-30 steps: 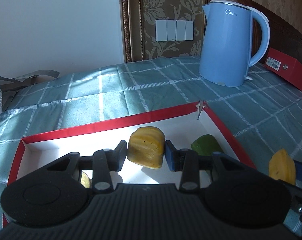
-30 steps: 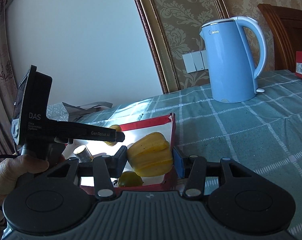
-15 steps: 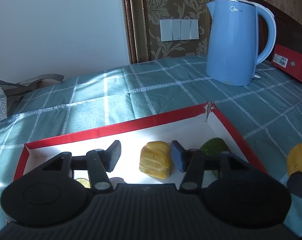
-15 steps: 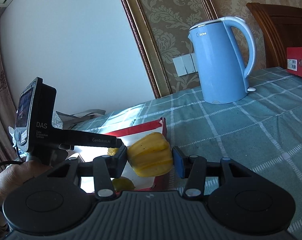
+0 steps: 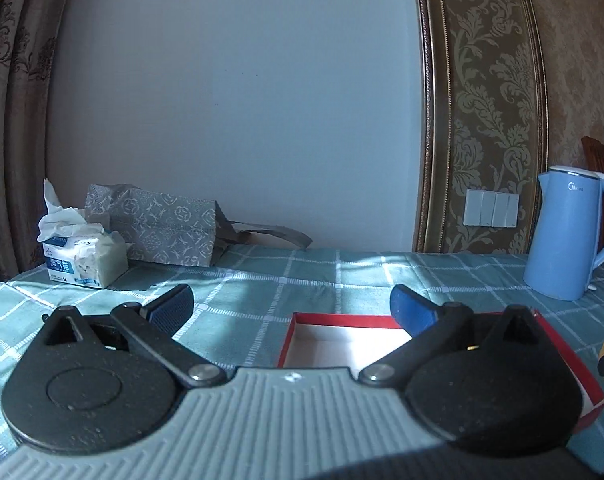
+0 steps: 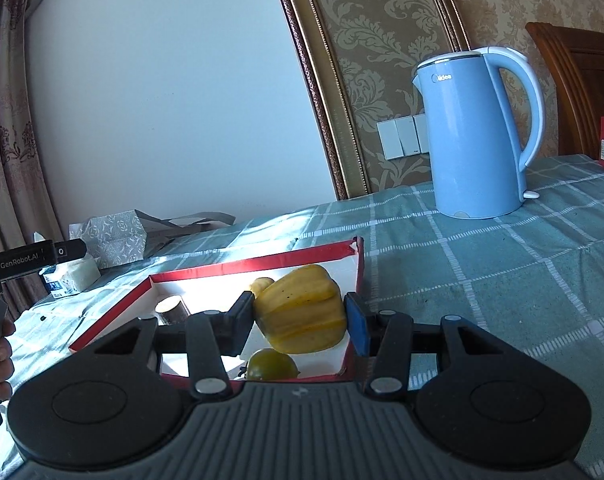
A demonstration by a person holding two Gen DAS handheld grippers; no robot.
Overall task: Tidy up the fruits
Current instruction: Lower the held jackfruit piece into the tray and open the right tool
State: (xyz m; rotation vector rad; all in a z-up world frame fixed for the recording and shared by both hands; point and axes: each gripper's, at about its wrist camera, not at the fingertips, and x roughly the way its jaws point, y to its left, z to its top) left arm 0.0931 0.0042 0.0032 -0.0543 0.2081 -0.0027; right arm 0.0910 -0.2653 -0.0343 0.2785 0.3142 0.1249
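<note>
Now some fruit's in the red box (image 6: 258, 265), right gripper (image 6: 300, 316) clamps yellow pepper (image 6: 300, 314) w/ drop pending, left gripper (image 5: 290, 300) opening, empty.

Glossy plastic kettle (image 6: 475, 136) stands on a matt woven checked tablecloth (image 6: 501, 280).

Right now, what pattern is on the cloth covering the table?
The tablecloth is teal-green with a white check grid; the right wrist view shows it best.
</note>
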